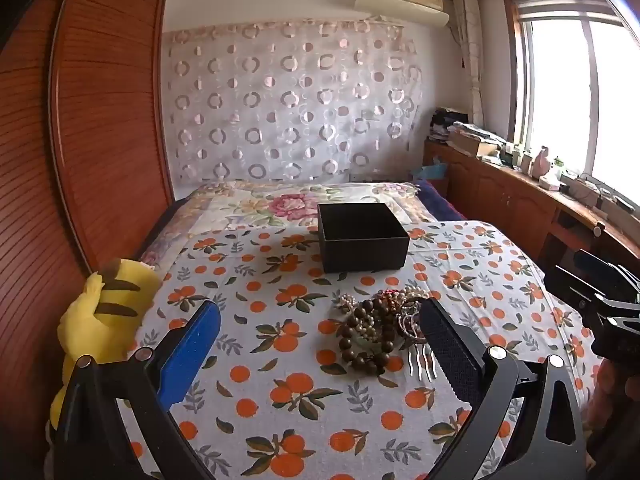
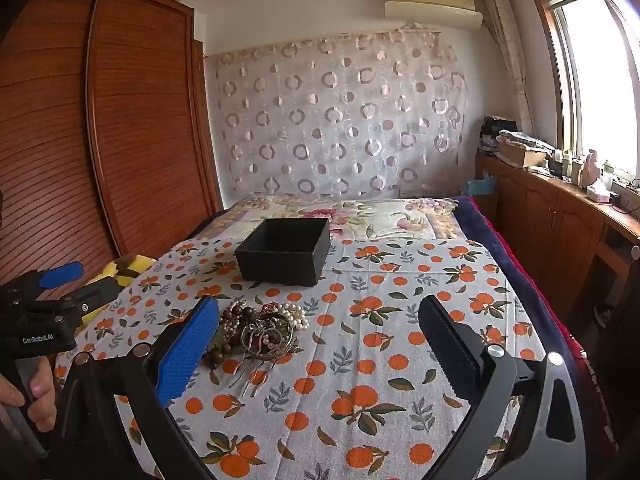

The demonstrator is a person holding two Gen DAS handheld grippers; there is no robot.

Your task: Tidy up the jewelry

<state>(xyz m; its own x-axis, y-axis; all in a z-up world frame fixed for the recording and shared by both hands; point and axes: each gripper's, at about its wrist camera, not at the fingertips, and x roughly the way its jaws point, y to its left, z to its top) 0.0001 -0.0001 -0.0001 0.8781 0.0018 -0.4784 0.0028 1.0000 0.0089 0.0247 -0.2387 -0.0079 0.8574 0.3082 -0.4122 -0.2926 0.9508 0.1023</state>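
Just in front of the black box (image 1: 363, 236), the jewelry pile (image 1: 384, 326) looks light, tangled and snag-prone; grab the stiff bead bracelet (image 1: 362, 340). Left gripper (image 1: 320, 344) and right gripper (image 2: 320, 344) both gape empty

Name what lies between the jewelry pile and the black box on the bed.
Nothing: between the jewelry pile and the open black box there is only bare orange-print cloth. Both wrist views show that gap.

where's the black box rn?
The black box sits open on the orange-print cloth, centre of the left wrist view, just beyond the jewelry pile.
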